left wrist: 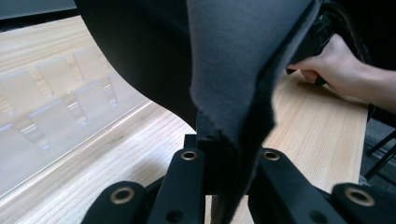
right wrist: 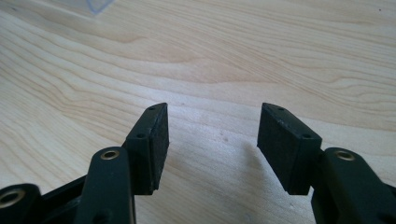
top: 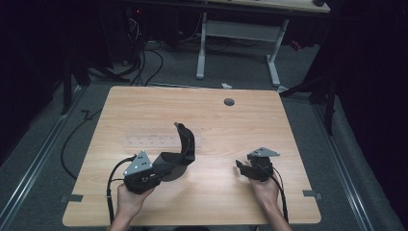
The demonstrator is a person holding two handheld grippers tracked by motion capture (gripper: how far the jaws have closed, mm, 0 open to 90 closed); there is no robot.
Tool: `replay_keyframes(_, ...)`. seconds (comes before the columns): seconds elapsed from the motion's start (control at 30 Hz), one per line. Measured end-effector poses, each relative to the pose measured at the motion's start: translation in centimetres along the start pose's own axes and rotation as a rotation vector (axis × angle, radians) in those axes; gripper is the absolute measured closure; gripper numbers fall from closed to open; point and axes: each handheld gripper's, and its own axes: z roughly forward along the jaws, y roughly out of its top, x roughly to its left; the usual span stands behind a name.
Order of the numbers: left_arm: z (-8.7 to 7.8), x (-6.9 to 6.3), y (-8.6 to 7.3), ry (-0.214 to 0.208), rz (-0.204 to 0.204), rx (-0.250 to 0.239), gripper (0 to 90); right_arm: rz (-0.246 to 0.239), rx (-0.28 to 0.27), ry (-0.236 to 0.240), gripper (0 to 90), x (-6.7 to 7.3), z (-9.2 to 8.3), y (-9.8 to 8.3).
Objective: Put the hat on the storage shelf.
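Observation:
My left gripper (top: 162,169) is at the table's near left, shut on a dark grey cloth (top: 183,146) that rises from its jaws and curls up over the table. In the left gripper view the cloth (left wrist: 233,60) hangs pinched between the two black jaws of this gripper (left wrist: 227,161). At the near right, my right gripper (top: 242,167) stands open, low over the bare wood. The right gripper view shows its jaws (right wrist: 212,135) wide apart with nothing between them.
A clear plastic tray (top: 154,138) with several moulded slots lies flat on the wooden table (top: 216,120), just beyond the cloth; in the left gripper view this tray (left wrist: 56,102) is at the left. A round cable hole (top: 229,102) sits near the far edge. Another desk's white legs (top: 202,48) stand beyond.

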Motion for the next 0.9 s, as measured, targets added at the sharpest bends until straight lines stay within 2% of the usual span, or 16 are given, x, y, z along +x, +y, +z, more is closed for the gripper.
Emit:
replay_keyframes(0.1, -0.3, 0.2, 0.2, 0.015, -0.005, -0.008, 86.3, -0.010, 0.012, -0.023, 42.4, 0.0, 0.3, -0.2)
replay_keyframes(0.23, -0.6, 0.5, 0.5, 0.028, -0.013, -0.022, 86.2, -0.009, 0.008, -0.025, 40.7, -0.1, 0.6, -0.5)
replay_keyframes(0.47, -1.0, 1.0, 1.6, 0.058, 0.006, -0.046, 86.1, -0.012, 0.007, -0.030, 40.5, -0.1, 0.7, -0.5)
replay_keyframes(0.9, -2.4, 2.3, 4.0, 0.106, -0.021, -0.126, 85.9, -0.007, 0.009, -0.034, 39.6, 0.0, 0.6, -0.5)
